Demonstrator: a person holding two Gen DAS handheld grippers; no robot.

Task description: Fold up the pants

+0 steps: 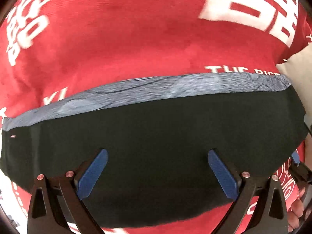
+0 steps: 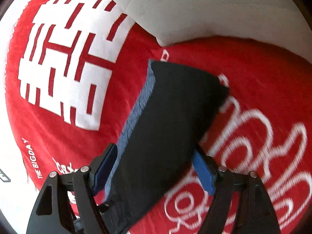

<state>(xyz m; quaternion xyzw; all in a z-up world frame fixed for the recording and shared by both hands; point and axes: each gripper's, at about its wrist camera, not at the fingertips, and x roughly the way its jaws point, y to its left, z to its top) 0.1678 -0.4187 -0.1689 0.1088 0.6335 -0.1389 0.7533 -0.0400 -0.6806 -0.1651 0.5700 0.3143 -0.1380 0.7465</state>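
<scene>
Black pants (image 1: 156, 146), folded into a long band with a grey lining strip along the far edge, lie on a red blanket (image 1: 136, 39). My left gripper (image 1: 157, 154) hangs open just over the middle of the band, with nothing between its blue pads. In the right wrist view the pants (image 2: 171, 117) stretch away from my right gripper (image 2: 155, 148). The near end of the band fills the gap between its two pads, and the cloth's edges meet both of them. At the band's right end a blue fingertip (image 1: 297, 159) of that gripper shows in the left wrist view.
The red blanket (image 2: 58, 126) bears large white lettering and covers the whole surface. A pale cushion or pillow (image 2: 195, 9) lies beyond the pants' far end, and its corner (image 1: 300, 66) shows at the right edge. A person's hand (image 1: 296, 214) holds the right gripper.
</scene>
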